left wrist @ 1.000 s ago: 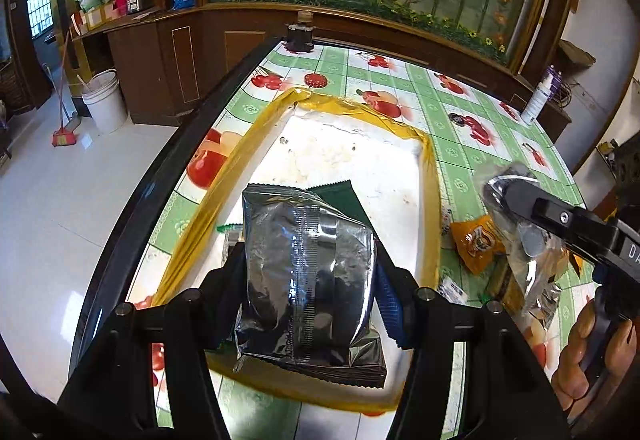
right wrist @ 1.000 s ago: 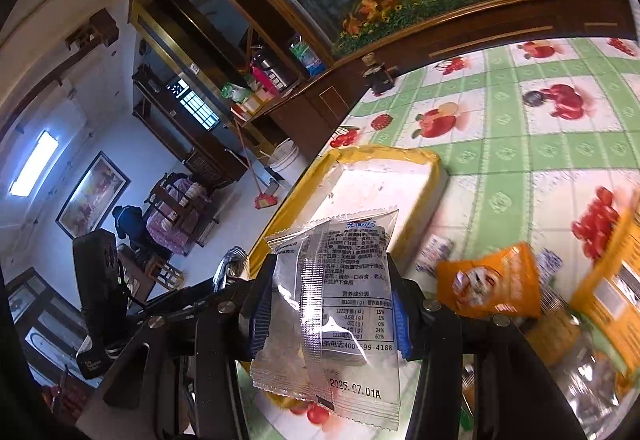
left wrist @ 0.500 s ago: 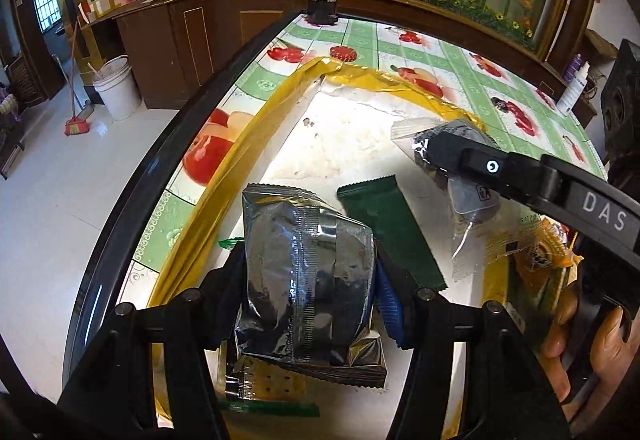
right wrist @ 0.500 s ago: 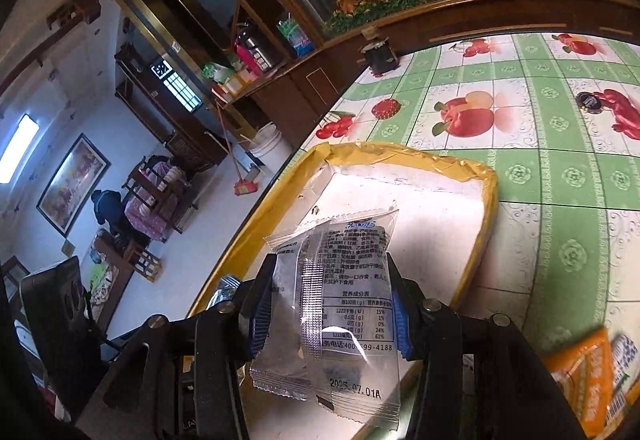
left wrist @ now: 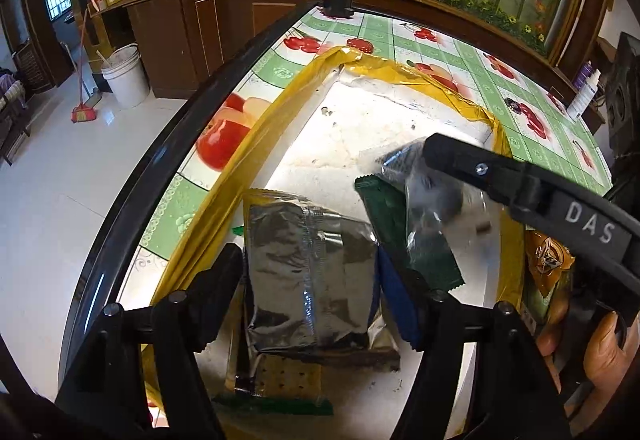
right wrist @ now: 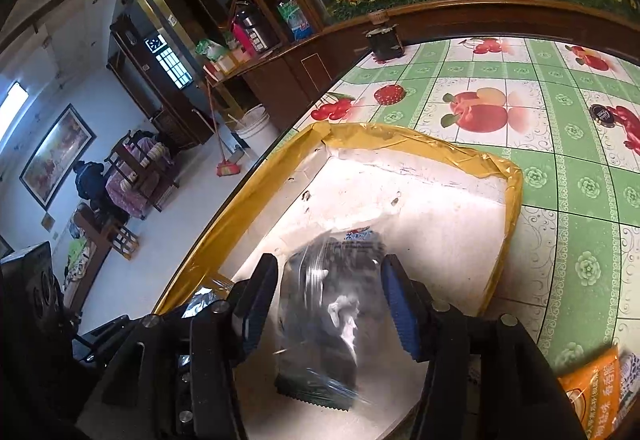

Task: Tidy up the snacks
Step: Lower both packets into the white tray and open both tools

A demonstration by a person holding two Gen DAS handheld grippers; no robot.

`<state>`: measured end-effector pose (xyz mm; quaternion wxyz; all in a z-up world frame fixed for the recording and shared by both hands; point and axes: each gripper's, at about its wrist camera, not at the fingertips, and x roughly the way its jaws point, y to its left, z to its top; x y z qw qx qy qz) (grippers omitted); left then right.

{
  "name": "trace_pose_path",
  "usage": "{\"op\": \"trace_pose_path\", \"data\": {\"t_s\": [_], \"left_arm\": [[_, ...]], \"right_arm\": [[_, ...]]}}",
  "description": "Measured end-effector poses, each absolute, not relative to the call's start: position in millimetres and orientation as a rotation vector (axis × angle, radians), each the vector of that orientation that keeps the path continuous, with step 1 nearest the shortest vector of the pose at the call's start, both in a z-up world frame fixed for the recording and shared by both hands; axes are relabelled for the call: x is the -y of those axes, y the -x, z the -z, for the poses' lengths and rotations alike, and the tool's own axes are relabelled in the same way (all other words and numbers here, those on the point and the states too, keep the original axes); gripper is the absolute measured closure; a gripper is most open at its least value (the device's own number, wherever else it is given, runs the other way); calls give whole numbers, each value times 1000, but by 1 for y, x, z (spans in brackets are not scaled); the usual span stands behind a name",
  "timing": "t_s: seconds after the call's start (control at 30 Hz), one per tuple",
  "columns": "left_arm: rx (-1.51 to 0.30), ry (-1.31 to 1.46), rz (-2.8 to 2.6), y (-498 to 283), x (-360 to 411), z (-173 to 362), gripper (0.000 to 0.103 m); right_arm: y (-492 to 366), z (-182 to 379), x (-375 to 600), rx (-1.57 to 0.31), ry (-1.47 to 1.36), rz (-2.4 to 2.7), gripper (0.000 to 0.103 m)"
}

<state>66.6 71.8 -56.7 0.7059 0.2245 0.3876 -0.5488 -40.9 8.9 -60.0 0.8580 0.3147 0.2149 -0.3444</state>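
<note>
Hovering over tray [left wrist: 280, 108], jaws parted.

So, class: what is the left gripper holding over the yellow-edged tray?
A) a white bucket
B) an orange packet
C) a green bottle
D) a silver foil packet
D: in the left wrist view the left gripper has its jaws closed on both sides of the silver foil packet, above the tray.

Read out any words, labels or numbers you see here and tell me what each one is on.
"DAS": white letters on the right gripper arm, left wrist view.
Orange snack packet: white Chinese characters, cut off at the frame edge, not readable.
Clear packet between the right gripper's fingers: print blurred.
Silver packet in the left gripper: none visible.
</note>
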Motion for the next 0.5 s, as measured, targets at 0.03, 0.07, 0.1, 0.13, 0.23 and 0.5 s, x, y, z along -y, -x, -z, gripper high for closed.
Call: {"op": "trace_pose_path", "data": {"t_s": [0.03,0.07,0.1,0.13,0.23,0.5], "left_arm": [[-862,-497,1217,-67,-73,56,35],[-857,-497,1214,-66,-75,55,35],[-846,-495,1213,-65,-77,53,35],[-836,-494,1212,-64,-78,51,35],[-798,-475,1212,-60,-86,43,34],[-796,-431,1225,-59,-99,35,29]], "right_arm": [[43,58,-10,-445,-657,728,40],[45,55,-12,-440,-652,732,40],[48,52,-14,-432,-649,736,40],[53,49,-16,-419,-651,735,40],[71,39,-25,-384,-655,745,39],[142,30,-60,-310,-689,811,32]]}}
